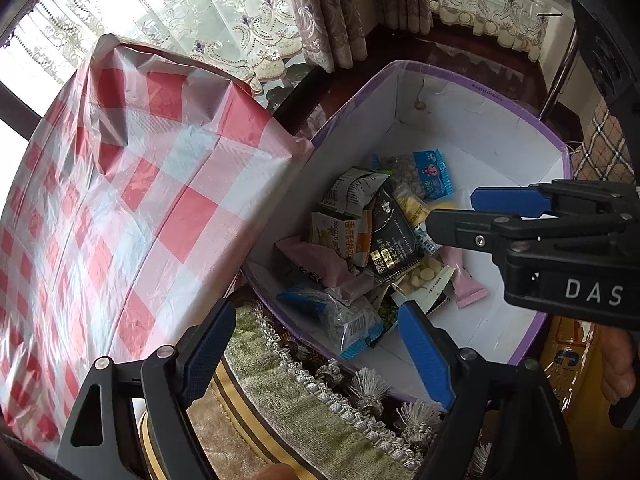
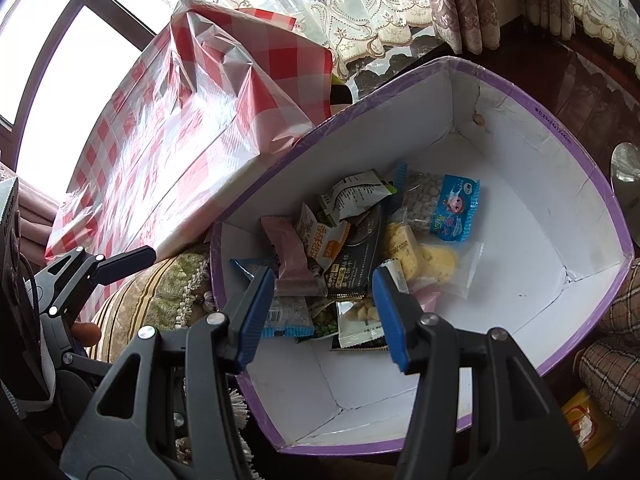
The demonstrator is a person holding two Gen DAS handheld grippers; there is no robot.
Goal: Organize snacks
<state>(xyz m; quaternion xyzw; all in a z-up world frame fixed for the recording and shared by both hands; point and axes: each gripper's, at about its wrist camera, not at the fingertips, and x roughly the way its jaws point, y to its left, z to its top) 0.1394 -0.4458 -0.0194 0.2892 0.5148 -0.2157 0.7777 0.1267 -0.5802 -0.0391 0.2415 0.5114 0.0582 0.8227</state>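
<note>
The left gripper (image 1: 316,344) stands wide apart, empty, at the box's (image 2: 560,152) near rim. The right gripper (image 2: 324,312), half apart, holds nothing above the snack packets (image 2: 360,240) heaped against the box's table-side wall; checkered tablecloth (image 1: 120,200), lace curtains (image 1: 240,20) beyond.

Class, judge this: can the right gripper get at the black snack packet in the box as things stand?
Probably yes: the right gripper hangs open just above the black snack packet, which lies atop the pile in the open-topped box.

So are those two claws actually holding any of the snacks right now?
No. Both are empty: the left claw is open above the box's edge, and the right claw hangs open over the snack packets in the box.
</note>
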